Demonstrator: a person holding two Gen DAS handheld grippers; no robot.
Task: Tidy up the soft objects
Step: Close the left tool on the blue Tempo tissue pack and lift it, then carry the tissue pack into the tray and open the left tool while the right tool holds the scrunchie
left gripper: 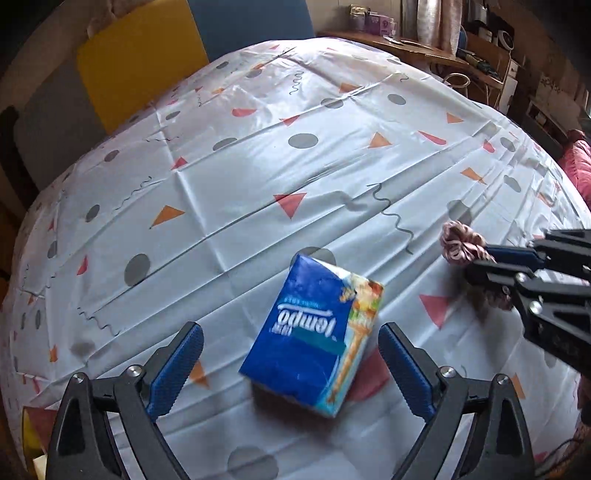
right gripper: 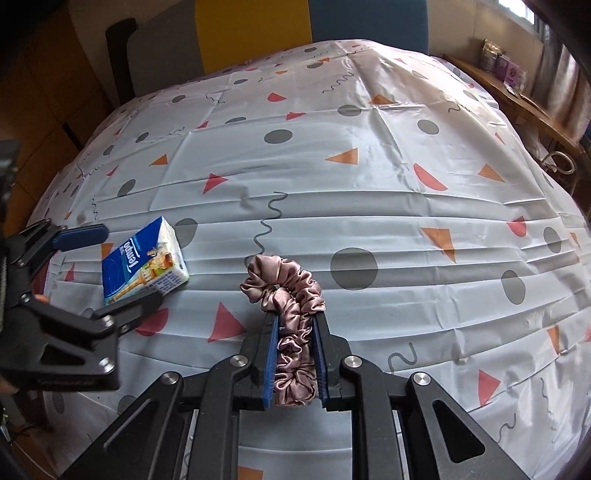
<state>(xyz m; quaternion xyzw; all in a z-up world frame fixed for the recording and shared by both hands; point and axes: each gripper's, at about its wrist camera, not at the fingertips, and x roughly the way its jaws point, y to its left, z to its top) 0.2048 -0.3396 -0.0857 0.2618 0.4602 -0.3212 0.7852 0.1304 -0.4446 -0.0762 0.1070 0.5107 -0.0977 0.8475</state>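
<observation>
Looking down your right gripper (right gripper: 295, 321), you have its jaws clamped on the pink satin scrunchie (right gripper: 291, 314), which is squeezed between the blue pads with its far loop bulging out past the tips above the worktop (right gripper: 369, 192). Your left gripper (left gripper: 291, 365) has its jaws spread wide apart, one on each side of the blue Tempo tissue pack (left gripper: 314, 339), and neither pad touches it. The pack lies flat on the patterned tablecloth (left gripper: 240, 166), set at a slant between the open jaws. From the left view, your right gripper comes in from the right edge with the scrunchie at its tips, near the pack but apart from it. The cloth is white with grey dots, orange and red triangles and squiggles, and creased in long folds. Beyond the far edge of the worktop stand a yellow chair back (left gripper: 140, 62) and a blue one (right gripper: 369, 22), with a cluttered wooden shelf (left gripper: 424, 48) further right.
</observation>
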